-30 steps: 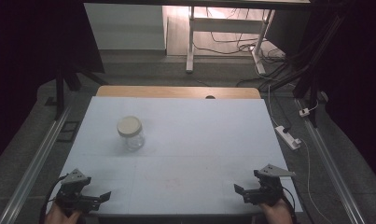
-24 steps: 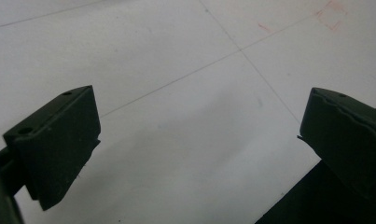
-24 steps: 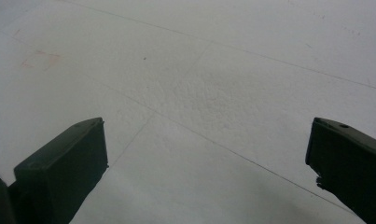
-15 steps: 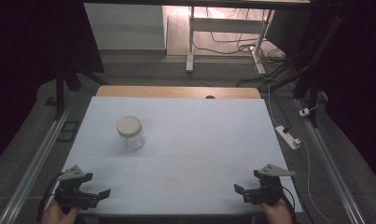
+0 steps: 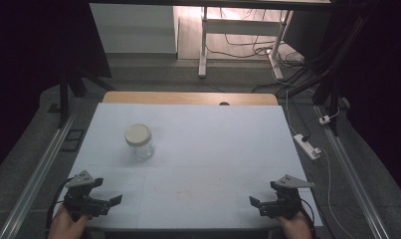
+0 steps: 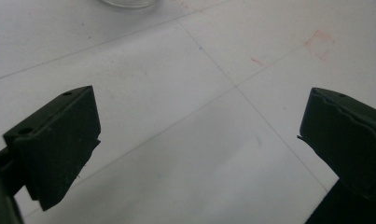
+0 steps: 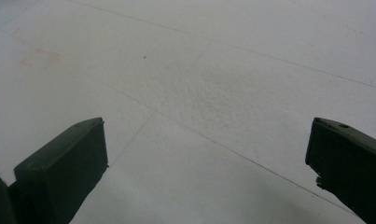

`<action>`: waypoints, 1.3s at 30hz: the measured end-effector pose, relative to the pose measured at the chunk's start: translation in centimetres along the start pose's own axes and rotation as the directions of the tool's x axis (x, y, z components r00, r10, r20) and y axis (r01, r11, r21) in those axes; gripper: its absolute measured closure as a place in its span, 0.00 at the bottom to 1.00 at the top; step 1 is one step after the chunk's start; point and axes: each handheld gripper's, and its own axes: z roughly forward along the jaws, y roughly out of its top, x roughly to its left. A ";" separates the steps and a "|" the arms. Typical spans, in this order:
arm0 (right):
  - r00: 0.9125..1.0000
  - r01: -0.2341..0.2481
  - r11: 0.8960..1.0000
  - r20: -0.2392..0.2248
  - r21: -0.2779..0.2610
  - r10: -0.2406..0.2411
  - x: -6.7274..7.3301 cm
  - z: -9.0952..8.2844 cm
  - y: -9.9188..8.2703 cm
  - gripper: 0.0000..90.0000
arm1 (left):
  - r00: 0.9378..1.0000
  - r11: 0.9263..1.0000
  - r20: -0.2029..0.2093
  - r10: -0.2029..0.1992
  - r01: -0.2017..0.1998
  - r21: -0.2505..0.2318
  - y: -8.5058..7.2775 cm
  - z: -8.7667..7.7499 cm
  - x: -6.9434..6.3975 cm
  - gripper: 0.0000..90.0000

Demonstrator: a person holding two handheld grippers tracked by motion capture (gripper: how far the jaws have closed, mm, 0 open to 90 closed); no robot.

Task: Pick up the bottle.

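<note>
a small clear glass jar [image 5: 139, 142] with a cream-coloured lid stands upright on the white table top [image 5: 213, 149], left of the middle and a little toward the far side, with nothing touching it. the left gripper [image 5: 108, 201] sits at the near left corner of the table, held in a hand [image 5: 66, 224] that comes in from the bottom edge, and it points toward the middle of the table; the jar is well apart from it, farther out and slightly to its right. in the left gripper view its two black jaws stand wide apart with bare white table between them, gripping nothing, and the rounded base of the jar just shows at the top edge of that view. faint red marks [image 6: 322, 44] lie on the table surface to the upper right there, along with thin seam lines crossing the sheet. the right gripper [image 5: 257, 204] is at the near right corner, held in the other hand [image 5: 295, 226] and pointing left across the table, well apart from the jar. in the right gripper view its jaws are likewise spread wide with nothing between them but the white surface. a strip of bare wood [image 5: 188, 98] shows along the far edge of the table, and a white power strip [image 5: 307, 146] lies on the floor beyond the right side.
</note>
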 end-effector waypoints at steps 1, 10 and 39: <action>1.000 0.001 1.000 0.001 0.000 -0.001 0.0 0.0 0.0 0.00 | 1.000 1.000 0.001 0.000 0.000 0.002 0.1 0.1 0.1 0.00; 1.000 0.007 1.000 0.000 0.001 -0.007 0.0 0.0 0.0 0.00 | 0.999 0.999 -0.033 0.032 -0.032 0.015 1.1 0.7 0.3 0.00; 1.000 0.011 1.000 0.003 0.009 -0.011 0.1 0.1 0.0 0.00 | 0.994 0.996 -0.090 0.068 -0.063 0.066 5.1 4.3 2.8 0.00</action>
